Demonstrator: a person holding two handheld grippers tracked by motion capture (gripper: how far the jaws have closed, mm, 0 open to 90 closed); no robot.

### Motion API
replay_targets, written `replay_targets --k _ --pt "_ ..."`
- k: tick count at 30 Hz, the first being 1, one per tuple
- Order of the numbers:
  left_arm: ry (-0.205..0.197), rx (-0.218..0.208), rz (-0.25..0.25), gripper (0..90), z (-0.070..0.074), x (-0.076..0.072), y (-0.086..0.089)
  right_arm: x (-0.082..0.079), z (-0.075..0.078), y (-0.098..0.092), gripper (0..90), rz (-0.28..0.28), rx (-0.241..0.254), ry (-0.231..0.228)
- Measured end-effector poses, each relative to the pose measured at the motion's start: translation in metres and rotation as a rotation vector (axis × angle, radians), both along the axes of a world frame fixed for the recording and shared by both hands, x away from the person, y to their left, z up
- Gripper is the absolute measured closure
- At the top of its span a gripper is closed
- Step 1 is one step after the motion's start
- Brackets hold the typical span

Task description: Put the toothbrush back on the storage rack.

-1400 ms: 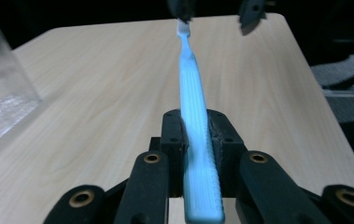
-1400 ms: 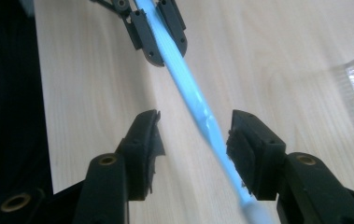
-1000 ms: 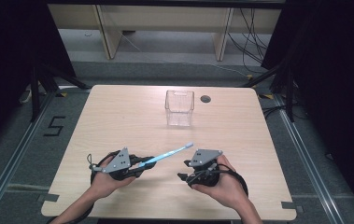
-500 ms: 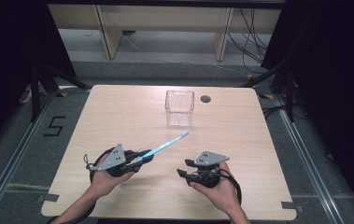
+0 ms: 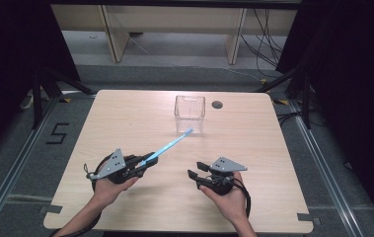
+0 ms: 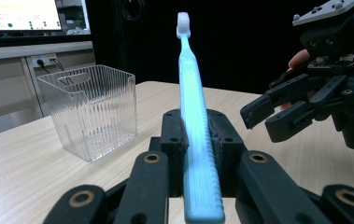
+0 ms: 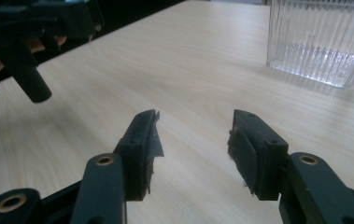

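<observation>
Clamping toothbrush (image 6: 194, 116) in left gripper (image 5: 136, 166) (bristles toward box (image 5: 190, 114)); right gripper (image 7: 191, 149) fingers spread, empty.

text: "5" | on: floor marking (image 5: 57, 133) | place: left of table (image 5: 125, 113)

A lab: black curtains (image 5: 7, 59), floor rails (image 5: 7, 173), loose cables (image 5: 268, 44), a monitor (image 6: 23, 14).

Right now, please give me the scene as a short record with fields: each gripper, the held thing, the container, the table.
left gripper: shut on the handle of the toothbrush
toothbrush: light blue, bristle end points toward the container
right gripper: open, holds nothing, above bare table
container: clear, ribbed, upright, looks empty
table: light wood, round dark hole beside the container
</observation>
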State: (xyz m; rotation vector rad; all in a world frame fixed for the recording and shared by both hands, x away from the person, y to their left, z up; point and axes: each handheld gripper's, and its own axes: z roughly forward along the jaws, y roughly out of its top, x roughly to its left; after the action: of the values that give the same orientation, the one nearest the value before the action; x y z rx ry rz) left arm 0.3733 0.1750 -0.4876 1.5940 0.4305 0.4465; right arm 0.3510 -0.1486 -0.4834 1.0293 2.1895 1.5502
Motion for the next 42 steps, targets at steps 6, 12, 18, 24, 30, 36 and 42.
replay_targets --k 6,12,18,24,30,36,42 --pt "0.0 -0.027 0.002 78.0 0.003 0.002 -0.002 0.0 0.007 0.003 51.4 -0.029 0.066 -0.014" --pt "-0.019 -0.041 0.006 78.0 0.009 0.0 -0.003 -0.002 0.02 0.008 51.3 -0.039 0.172 0.013" --pt "-0.028 -0.044 0.002 78.0 0.01 -0.002 -0.006 0.001 0.031 0.015 51.0 -0.024 0.188 0.004" --pt "-0.03 -0.036 -0.007 78.0 0.01 -0.003 -0.01 0.011 0.041 0.023 51.0 -0.016 0.189 -0.029" --pt "-0.03 -0.038 -0.011 78.0 0.009 -0.003 -0.012 0.018 0.047 0.032 50.5 0.002 0.237 -0.025" --pt "-0.033 -0.037 -0.013 78.0 0.009 -0.003 -0.013 0.024 0.046 0.036 50.1 0.003 0.25 -0.005" --pt "-0.033 -0.035 -0.016 78.0 0.008 -0.004 -0.014 0.029 0.048 0.038 49.3 0.002 0.263 -0.003"
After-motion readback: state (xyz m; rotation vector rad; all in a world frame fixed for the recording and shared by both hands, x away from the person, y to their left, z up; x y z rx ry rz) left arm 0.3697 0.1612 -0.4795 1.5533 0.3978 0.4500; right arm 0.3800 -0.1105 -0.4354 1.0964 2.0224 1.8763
